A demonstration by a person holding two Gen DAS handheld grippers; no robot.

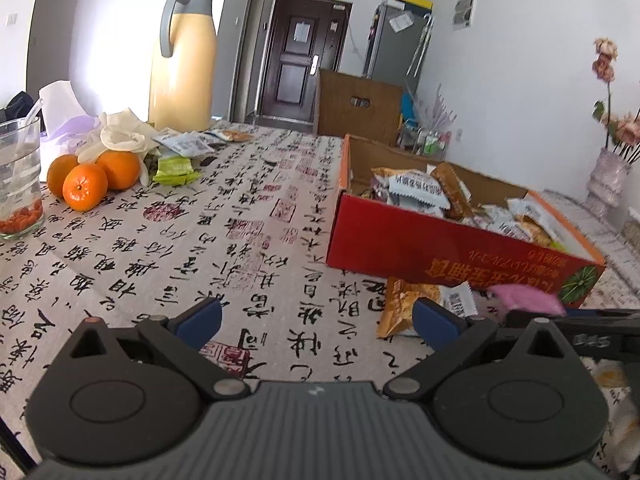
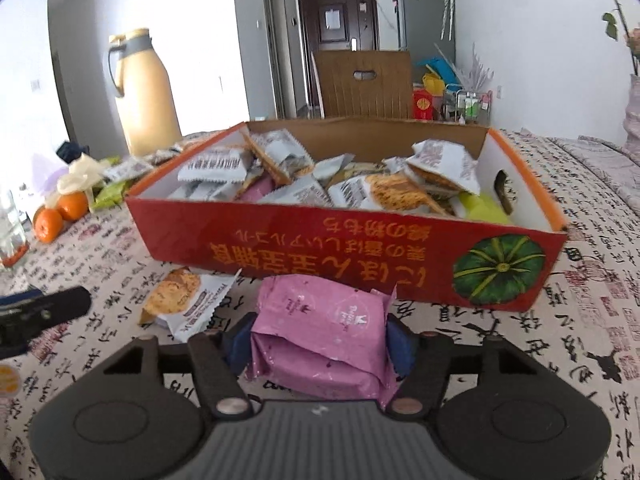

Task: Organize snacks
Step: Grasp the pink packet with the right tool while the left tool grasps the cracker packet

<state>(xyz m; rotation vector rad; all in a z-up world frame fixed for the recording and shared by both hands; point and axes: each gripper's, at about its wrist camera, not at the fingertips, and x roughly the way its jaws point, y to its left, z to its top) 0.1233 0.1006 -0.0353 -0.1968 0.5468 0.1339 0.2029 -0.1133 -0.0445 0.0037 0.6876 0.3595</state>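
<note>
Already the right gripper (image 2: 318,344) pinched the pink packet (image 2: 320,332); lifted too low, it risked snagging the red box (image 2: 304,248) wall just ahead, while the left gripper (image 1: 318,320) stood spread, empty.

Cream thermos jug (image 1: 183,60) stands upright at the desk's (image 1: 248,240) far left edge. Three oranges (image 1: 90,178) sit clustered near the left edge, beside a drinking glass (image 1: 18,180). A flower vase (image 1: 608,180) occupies the far right corner.

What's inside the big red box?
The red cardboard box holds many grey-and-white snack packets, a pink packet and a green packet. Whatever lies underneath the pile is covered.
</note>
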